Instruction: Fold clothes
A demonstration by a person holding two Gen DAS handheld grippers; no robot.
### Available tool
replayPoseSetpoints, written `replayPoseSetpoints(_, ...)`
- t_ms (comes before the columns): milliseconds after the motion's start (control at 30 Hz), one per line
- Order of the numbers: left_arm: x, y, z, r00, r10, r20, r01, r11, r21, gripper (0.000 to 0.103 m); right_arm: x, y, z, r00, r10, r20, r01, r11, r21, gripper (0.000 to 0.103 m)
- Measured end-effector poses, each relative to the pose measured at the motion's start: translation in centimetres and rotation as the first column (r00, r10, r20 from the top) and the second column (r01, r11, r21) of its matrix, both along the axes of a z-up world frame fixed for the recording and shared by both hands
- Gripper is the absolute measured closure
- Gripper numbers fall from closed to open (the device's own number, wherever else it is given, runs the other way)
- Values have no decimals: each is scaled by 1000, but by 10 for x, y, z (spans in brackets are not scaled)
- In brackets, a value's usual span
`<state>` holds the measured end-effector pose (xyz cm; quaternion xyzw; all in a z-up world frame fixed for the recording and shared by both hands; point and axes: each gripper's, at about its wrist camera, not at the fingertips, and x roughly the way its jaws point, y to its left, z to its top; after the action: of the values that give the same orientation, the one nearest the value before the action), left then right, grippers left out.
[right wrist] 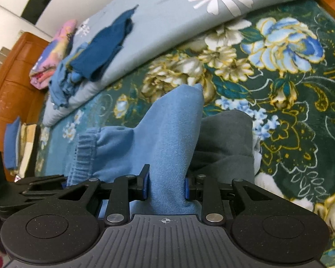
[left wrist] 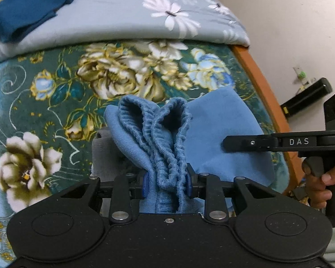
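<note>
The left gripper (left wrist: 166, 184) has its jaws clamped on the bunched elastic waistband (left wrist: 160, 134) of a light blue fleece garment (left wrist: 221, 134), which rises ahead of the jaws. Right of them, the right gripper (left wrist: 225, 144) reaches onto the fleece. Beyond lies a floral bedspread (left wrist: 55, 93), with a dark blue cloth (left wrist: 31, 13) far ahead, left.

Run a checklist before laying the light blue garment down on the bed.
1. Left gripper jaws shut on the light blue garment, at its bunched elastic waistband: ok.
2. Right gripper jaws shut on the same garment's smooth fabric: ok.
3. Fabric between the two grips pulled flat: not ok, it is bunched.
4. Landing spot on the floral blanket free: not ok, a grey garment lies there.
5. Dark blue cloth well away: ok.
</note>
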<state>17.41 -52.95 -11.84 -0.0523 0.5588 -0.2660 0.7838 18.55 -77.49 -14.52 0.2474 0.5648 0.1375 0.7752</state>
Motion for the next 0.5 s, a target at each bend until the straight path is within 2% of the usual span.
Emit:
replayPoseSetpoints(167,5,-2,-21,999,-34,14,33,998,59,71,11,-2,-19,999,-24,-29,23,999,-35,74)
replayPoseSetpoints(267,9,9,-39,999,-24,-43,27,997,69,64,9,-2,-30,997,-35,-67,32,999,-39,69)
replayPoseSetpoints(433,10,20,-32,998,-23,-59,25,999,26,56,-1,1,-20,998,-41,-38,37,995,-96,61)
replayPoseSetpoints(467,9,22,-27,998,-30,-51,31,999,30,50,-3,1,-15,998,-53,-27,49,992,-114,57)
replayPoseSetpoints(500,8,25,-21,999,-34,-34,36,999,41,50,-7,-1,-9,998,-63,-8,62,990,-131,58)
